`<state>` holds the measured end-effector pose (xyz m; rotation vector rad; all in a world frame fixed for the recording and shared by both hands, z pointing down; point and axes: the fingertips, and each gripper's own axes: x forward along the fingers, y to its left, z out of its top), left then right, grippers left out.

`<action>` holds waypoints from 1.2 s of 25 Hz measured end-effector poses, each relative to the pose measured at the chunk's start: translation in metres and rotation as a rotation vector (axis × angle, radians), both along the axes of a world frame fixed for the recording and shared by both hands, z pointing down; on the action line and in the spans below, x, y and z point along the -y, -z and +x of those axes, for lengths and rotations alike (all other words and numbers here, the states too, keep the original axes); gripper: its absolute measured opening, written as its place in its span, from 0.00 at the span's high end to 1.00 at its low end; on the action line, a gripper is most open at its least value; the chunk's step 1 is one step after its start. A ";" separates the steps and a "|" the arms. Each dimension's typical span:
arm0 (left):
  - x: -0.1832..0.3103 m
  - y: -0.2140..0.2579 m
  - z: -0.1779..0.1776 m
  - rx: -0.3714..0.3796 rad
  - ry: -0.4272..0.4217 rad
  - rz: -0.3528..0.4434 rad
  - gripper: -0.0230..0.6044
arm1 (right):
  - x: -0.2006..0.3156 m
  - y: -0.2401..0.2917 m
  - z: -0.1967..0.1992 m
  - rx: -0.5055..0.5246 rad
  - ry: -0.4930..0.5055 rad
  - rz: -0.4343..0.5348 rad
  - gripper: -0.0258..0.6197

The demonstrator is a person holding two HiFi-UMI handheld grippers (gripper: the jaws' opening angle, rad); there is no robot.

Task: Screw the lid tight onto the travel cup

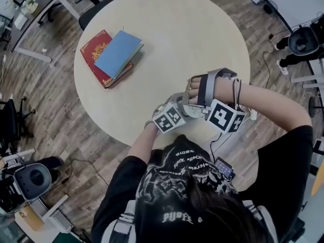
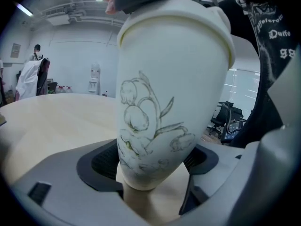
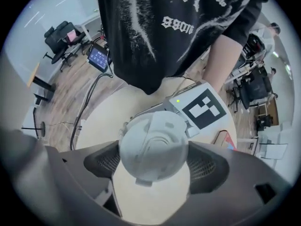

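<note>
**Gripping cup and lid at the near table edge**

Shows a white, smooth travel cup (image 2: 164,102) with a thin line drawing of flowers on its wall, wide at the shoulder and narrowing to a small rounded foot. Stands upright at the near edge of a pale, matte round table (image 1: 192,34), right in front of the person. Cannot tell whether the foot rests on the surface or hangs just above it. Carries on top a white plastic lid (image 3: 153,147), round and domed, with a raised ring and a small tab at the rim. Cannot tell how far it is screwed down.

Sits low between the dark ribbed pads (image 2: 101,161) of the left gripper (image 2: 153,166), clenched from both sides on the narrow lower part of the cup. Meets from above the right gripper (image 3: 153,161), made of grey moulded plastic with black textured pads. Closed around the lid, with both pads touching its rim.

Farther out on the table, well apart from the cup, lies a red hardcover book (image 1: 93,47) with a gold ornament. Bears on top a light blue book (image 1: 117,52) with a plain cover, turned at an angle.

Around the table, a floor of brown wood planks (image 1: 45,110). At the near side, a black T-shirt (image 1: 177,186) with white print.
</note>
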<state>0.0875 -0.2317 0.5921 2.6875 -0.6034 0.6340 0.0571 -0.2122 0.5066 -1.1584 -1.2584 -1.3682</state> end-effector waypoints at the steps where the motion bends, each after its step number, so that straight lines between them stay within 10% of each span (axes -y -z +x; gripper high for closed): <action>1: 0.000 -0.001 0.000 -0.001 0.001 -0.001 0.31 | 0.000 -0.002 -0.002 0.006 0.008 -0.002 0.28; 9: 0.003 -0.006 -0.003 0.023 0.002 -0.013 0.31 | 0.002 -0.005 -0.005 0.005 -0.116 -0.050 0.28; 30: 0.000 -0.009 -0.003 0.013 0.051 0.003 0.31 | 0.000 -0.003 -0.018 0.222 -1.037 -0.359 0.29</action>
